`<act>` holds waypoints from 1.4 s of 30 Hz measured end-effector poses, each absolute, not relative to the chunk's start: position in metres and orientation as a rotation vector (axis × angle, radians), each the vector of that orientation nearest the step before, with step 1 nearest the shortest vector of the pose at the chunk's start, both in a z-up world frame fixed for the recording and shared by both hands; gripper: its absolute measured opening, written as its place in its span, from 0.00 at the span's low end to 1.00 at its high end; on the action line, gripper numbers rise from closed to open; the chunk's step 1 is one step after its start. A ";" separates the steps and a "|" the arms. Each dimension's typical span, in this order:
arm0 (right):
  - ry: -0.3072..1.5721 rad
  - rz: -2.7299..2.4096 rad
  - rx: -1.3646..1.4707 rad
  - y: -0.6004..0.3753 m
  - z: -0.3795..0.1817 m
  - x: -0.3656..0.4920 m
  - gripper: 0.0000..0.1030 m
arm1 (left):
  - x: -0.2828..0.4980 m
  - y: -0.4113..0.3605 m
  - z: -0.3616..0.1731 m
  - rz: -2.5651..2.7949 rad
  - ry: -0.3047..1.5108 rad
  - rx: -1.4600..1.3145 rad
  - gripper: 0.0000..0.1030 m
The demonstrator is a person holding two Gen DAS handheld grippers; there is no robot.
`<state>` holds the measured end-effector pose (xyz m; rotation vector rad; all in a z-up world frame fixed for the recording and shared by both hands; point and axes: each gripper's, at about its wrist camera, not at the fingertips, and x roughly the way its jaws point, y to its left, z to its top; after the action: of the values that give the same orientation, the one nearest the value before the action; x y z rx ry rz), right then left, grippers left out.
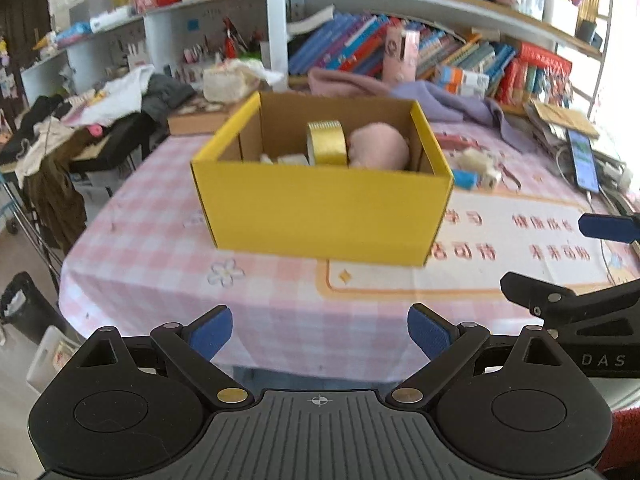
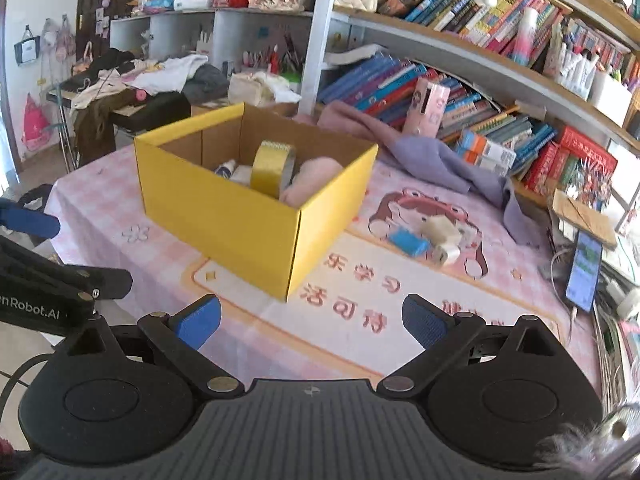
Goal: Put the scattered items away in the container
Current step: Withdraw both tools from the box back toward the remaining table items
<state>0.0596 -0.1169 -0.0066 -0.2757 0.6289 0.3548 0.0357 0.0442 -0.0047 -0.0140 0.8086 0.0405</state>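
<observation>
A yellow cardboard box (image 1: 324,208) stands on the pink checked tablecloth (image 1: 160,248); it also shows in the right wrist view (image 2: 224,216). Inside it stand a gold tape roll (image 1: 327,142) (image 2: 272,168), a pink soft item (image 1: 380,150) (image 2: 316,180) and small white things. Right of the box lie a blue item (image 2: 409,242) (image 1: 465,178), a cream block (image 2: 440,228) and a small white tape roll (image 2: 446,255). My left gripper (image 1: 320,334) is open and empty, near the table's front edge. My right gripper (image 2: 312,320) is open and empty, in front of the box's corner.
A purple cloth (image 2: 448,164) and a pink cloth (image 2: 352,120) lie behind the box. A phone (image 2: 584,272) with cables lies at the table's right edge. Shelves of books (image 2: 480,80) stand behind. Clothes pile on a rack (image 1: 60,136) to the left.
</observation>
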 end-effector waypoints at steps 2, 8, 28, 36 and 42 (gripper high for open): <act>0.642 0.346 -0.271 -0.120 -0.009 0.057 0.95 | 0.033 0.042 -0.008 0.032 0.823 -0.009 0.93; 0.673 0.316 -0.261 -0.127 -0.015 0.049 0.95 | 0.030 0.034 -0.015 0.005 0.848 0.005 0.93; 0.737 0.236 -0.270 -0.147 -0.022 0.046 0.96 | 0.042 0.015 -0.022 -0.077 0.888 0.024 0.93; 0.762 0.177 -0.262 -0.167 -0.022 0.052 0.96 | 0.060 -0.005 -0.026 -0.142 0.908 0.027 0.93; 0.783 0.122 -0.250 -0.188 -0.025 0.061 0.96 | 0.076 -0.026 -0.029 -0.194 0.915 0.045 0.93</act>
<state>0.0606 -0.1876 -0.0247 -0.2495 0.7831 0.1216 0.0764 -0.0263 -0.0285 0.0455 0.9149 -0.1935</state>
